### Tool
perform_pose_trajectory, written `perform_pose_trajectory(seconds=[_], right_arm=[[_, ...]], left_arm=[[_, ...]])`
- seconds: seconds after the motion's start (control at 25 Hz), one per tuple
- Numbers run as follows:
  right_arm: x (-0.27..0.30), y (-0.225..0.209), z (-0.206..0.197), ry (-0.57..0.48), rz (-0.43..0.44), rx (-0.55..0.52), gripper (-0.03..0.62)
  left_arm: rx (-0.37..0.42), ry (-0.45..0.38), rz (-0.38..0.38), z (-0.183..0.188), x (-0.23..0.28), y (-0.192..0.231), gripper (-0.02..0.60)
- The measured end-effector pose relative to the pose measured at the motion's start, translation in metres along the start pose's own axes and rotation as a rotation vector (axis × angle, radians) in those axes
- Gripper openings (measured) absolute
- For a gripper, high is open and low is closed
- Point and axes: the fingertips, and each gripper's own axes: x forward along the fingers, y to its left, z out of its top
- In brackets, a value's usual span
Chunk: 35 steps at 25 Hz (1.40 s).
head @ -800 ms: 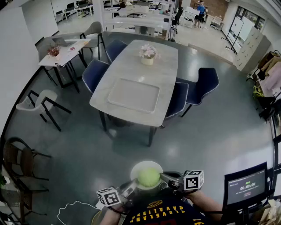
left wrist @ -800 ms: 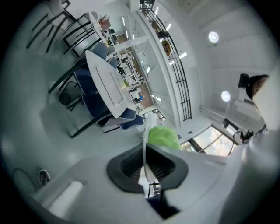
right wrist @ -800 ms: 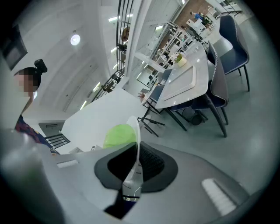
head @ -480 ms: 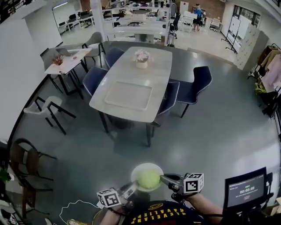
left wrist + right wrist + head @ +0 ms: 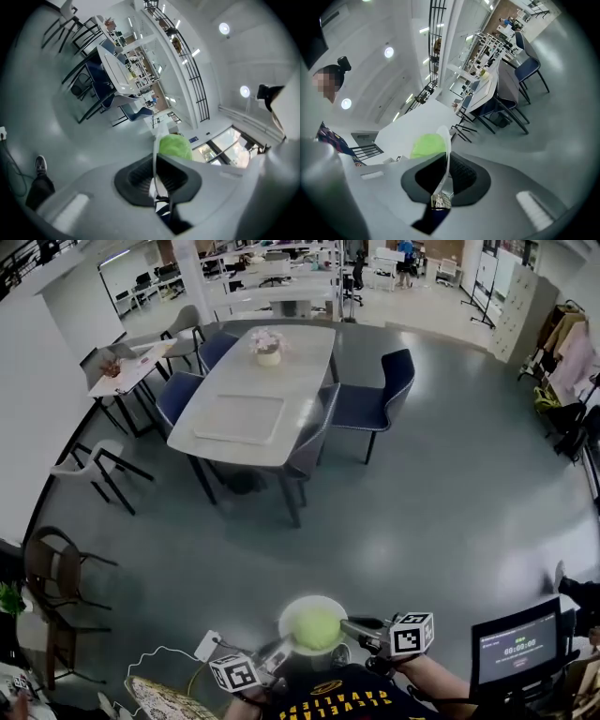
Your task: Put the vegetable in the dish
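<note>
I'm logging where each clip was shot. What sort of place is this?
Probably an open-plan office or lab lounge: a long white table ringed by dark blue upholstered chairs, rows of white desks and shelving behind it, and a wide grey polished floor.

The dish (image 5: 292, 607) is white, thin-walled and smooth with a slight sheen; whether it is plastic or glazed ware cannot be told. The vegetable (image 5: 316, 627) is pale green and matt, faintly crinkled. The left claw (image 5: 157, 161) and right claw (image 5: 445, 159) have matt grey plastic shells and black ribbed, rubbery pads (image 5: 140, 176). The grey floor (image 5: 422, 484) is polished and reflective. The counter (image 5: 281, 371) top looks like pale stone.
</note>
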Motion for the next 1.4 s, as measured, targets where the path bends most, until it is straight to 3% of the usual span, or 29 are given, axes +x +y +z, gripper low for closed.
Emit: perform_pose_trajectory(seconds=[0.44,1.0,1.4], right_arm=[[-0.015,0.030,-0.042,-0.043,0.014,-0.031,0.028],[0.008,0.076,-0.046,0.031,0.092,-0.128,0.021],[0.014,0.077,-0.048,0.050,0.113,-0.140,0.021]], left_arm=[[0.076,0.014,-0.031,-0.031,-0.036,-0.015,0.012],[0.077,-0.099,-0.016,-0.026,-0.083,-0.028,0.012],[0.083,-0.130,0.009,-0.023,-0.090,-0.033,0.012]])
